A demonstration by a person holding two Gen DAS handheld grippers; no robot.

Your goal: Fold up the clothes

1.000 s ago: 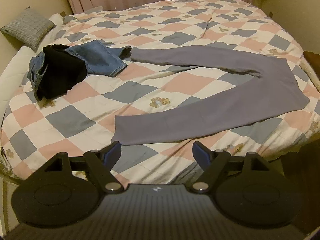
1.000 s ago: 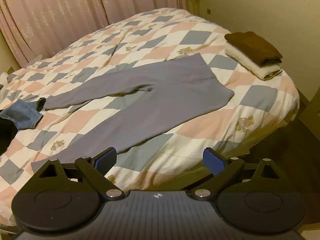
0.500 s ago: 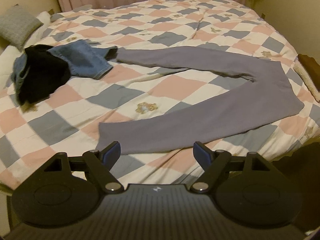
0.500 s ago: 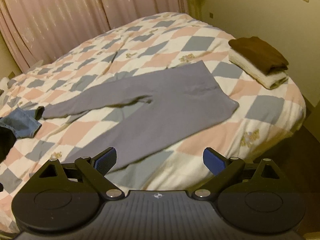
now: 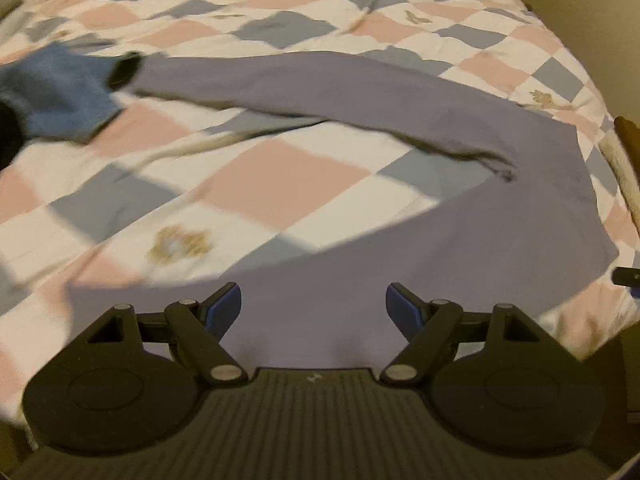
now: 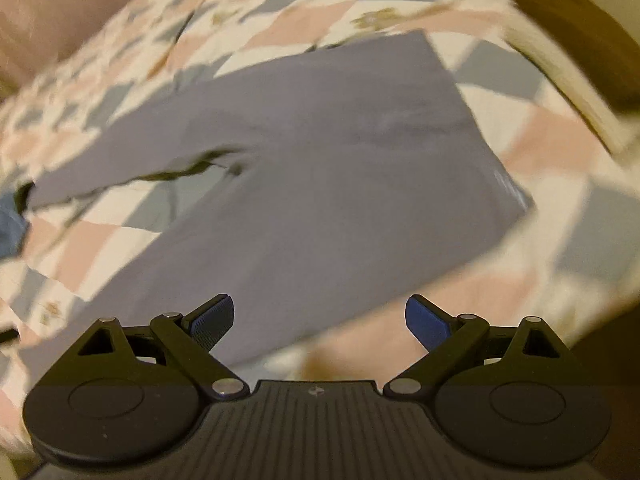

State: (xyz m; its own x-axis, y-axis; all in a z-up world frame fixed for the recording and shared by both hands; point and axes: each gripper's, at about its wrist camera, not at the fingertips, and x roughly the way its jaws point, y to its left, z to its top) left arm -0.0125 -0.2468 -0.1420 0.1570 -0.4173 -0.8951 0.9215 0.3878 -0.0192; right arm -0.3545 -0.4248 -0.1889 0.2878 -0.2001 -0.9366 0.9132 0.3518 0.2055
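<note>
Left gripper [image 5: 313,307] spread wide, nothing between the fingers, low over the near leg of the grey trousers [image 5: 460,216]; cloth fills the gap directly ahead. Right gripper [image 6: 319,318] likewise spread and empty, over the near edge of the same garment's seat end, fabric just in front. Trousers lie flat and unfolded on the checked quilt [image 5: 280,184], legs splayed in a V. Long axis runs across both views: cuffs off to the left, waistband [image 6: 508,184] to the right. Judgement: left tool is nearer the leg, right tool nearer the waist, so each has its own end in reach. Far leg lies beyond, its cuff meeting a heap of blue denim [image 5: 60,92]. Farther right, a stack of folded items [image 6: 576,48], blurred.
</note>
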